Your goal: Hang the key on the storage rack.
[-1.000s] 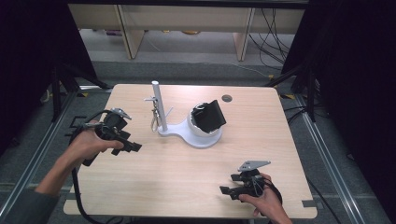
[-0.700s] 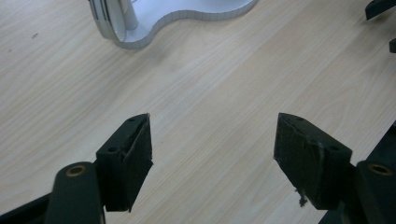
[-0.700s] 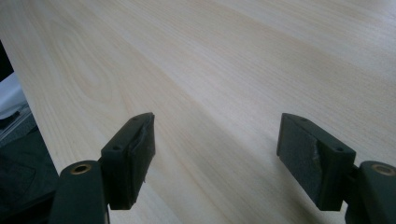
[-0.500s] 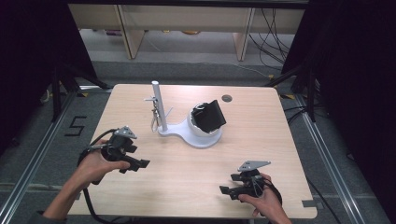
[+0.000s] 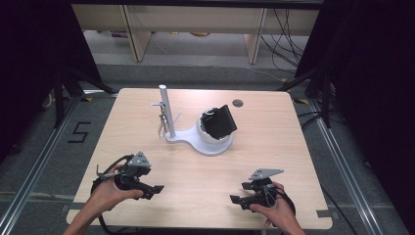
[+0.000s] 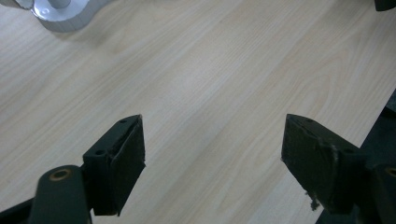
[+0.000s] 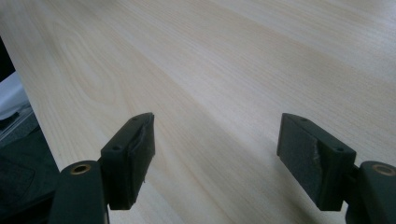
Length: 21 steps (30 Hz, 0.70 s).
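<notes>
A white stand [image 5: 192, 140] sits mid-table, with an upright post [image 5: 166, 110] that has a thin wire loop [image 5: 160, 125] hanging from it. Its round cup holds a tilted black block [image 5: 221, 122]. The stand's base [image 6: 60, 14] also appears at the top left of the left gripper view. My left gripper [image 5: 152, 190] rests low at the table's front left, pointing right. Its jaws have just been opening and stand wide over bare wood [image 6: 212, 135], with nothing between them. My right gripper [image 5: 239, 192] lies at the front right, pointing left, and is open and empty [image 7: 215, 128].
The light wooden table [image 5: 274, 147] has a small dark round hole [image 5: 238, 103] near its far edge. Metal rails [image 5: 342, 161] run along both sides on the floor. Wooden shelf legs [image 5: 252, 44] and cables [image 5: 288, 29] lie beyond the far edge.
My left hand has moved from the table's left edge toward the front and down, and its jaws have spread wider. The right hand has kept still.
</notes>
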Available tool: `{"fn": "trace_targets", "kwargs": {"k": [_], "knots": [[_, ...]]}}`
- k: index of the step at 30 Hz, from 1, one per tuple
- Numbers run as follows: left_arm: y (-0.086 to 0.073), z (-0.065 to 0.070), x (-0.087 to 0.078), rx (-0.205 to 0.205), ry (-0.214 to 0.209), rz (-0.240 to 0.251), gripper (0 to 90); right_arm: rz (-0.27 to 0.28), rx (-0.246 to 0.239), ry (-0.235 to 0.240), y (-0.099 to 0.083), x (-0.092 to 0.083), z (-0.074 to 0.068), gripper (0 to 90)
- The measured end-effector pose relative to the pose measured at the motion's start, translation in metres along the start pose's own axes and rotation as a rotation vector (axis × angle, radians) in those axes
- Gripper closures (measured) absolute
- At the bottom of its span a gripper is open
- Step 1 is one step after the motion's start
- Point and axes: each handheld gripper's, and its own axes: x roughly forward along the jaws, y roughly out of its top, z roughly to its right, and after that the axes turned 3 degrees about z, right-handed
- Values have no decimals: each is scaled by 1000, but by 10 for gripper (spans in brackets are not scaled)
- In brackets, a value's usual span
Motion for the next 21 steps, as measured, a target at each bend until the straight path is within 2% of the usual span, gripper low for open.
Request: {"fn": "trace_targets", "kwargs": {"k": [2, 3, 6, 7, 10, 11, 12, 13, 16, 17, 18, 21], "knots": [[-6, 5, 3, 0, -3, 15, 214, 3, 12, 19, 0, 1, -1, 286], [-9, 7, 4, 19, -10, 12, 214, -1, 11, 18, 0, 0, -1, 285], [-18, 12, 9, 40, -5, 16, 208, 4, -1, -1, 0, 1, -1, 285], [-21, 13, 10, 48, -4, 9, 202, -3, 12, -4, 0, 1, -2, 285], [-28, 15, 15, 51, 1, 24, 201, -4, -7, -3, 0, 1, -2, 284], [-31, 16, 18, 32, 1, 41, 201, -3, -4, -3, 0, 2, -3, 283], [-33, 16, 19, 47, 2, 41, 201, -6, -6, -2, 0, 1, -3, 283], [-35, 17, 21, 45, -8, 32, 199, -9, 6, 1, 0, 1, -4, 282], [-42, 19, 27, 45, 11, 31, 191, -4, -2, 20, 0, 2, -4, 276], [-43, 20, 29, 59, 21, 27, 191, -8, -5, 15, 0, 2, -4, 273], [-45, 22, 31, 51, 19, 28, 191, -2, -3, 6, 0, 2, -5, 265], [-50, 28, 32, 83, 38, 26, 186, -4, -28, 3, 0, 3, -5, 254]]}}
